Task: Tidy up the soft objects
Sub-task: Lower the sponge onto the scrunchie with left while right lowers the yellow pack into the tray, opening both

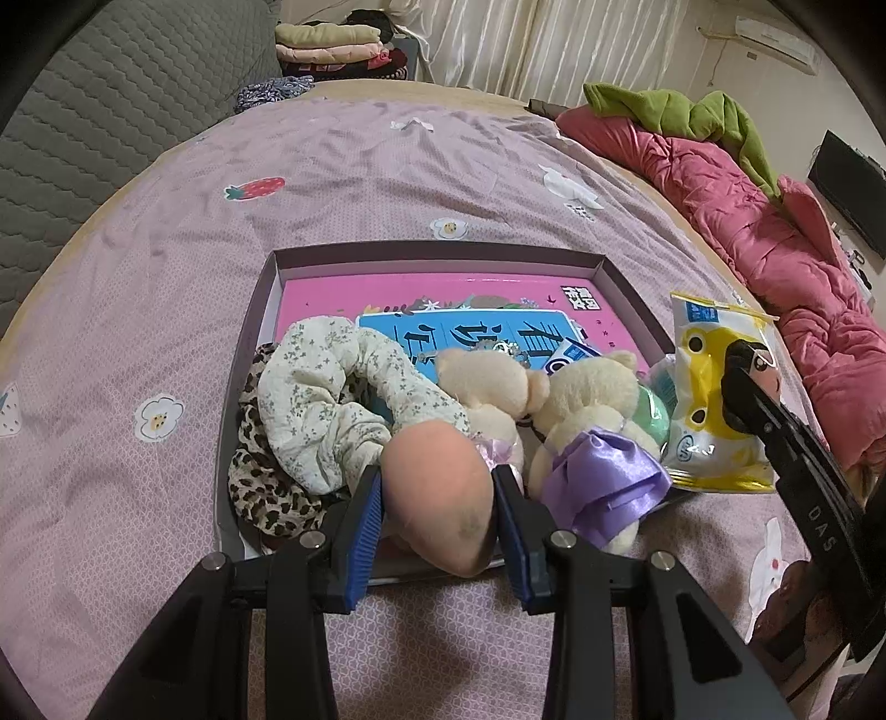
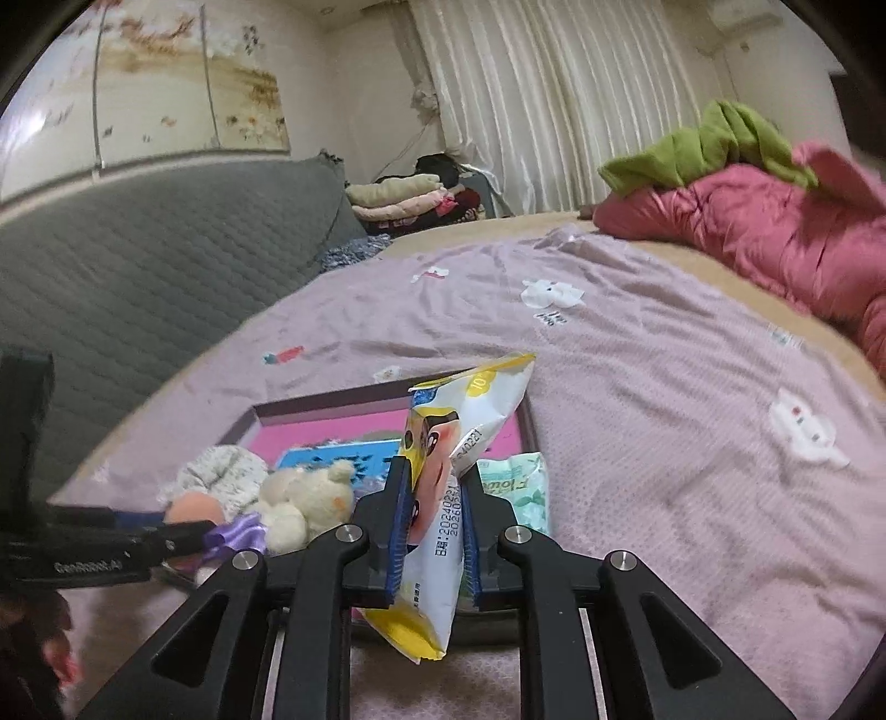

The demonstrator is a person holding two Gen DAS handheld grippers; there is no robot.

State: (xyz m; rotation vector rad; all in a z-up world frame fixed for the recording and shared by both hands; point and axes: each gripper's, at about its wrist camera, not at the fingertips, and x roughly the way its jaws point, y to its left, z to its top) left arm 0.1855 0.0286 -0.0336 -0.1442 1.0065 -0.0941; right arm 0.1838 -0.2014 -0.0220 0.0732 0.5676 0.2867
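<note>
Right gripper clamped on a yellow-and-white packet above the bed.

The right gripper (image 2: 433, 526) pinches the packet (image 2: 443, 498) between its blue pads (image 2: 397, 531). At nine o'clock the left gripper (image 2: 166, 526) holds a peach sponge (image 2: 195, 508) over the tray (image 2: 310, 412), beside a cream plush toy (image 2: 302, 507).

place: home bedroom | surface: bed with pink printed sheet (image 1: 387, 166) | grey quilted headboard (image 1: 111, 111) | crumpled red duvet (image 1: 775, 232) with green blanket (image 1: 692, 113) on it | folded clothes stack (image 1: 338, 47) | pleated curtains (image 2: 554, 94) | wall AC unit (image 1: 775, 39)
</note>
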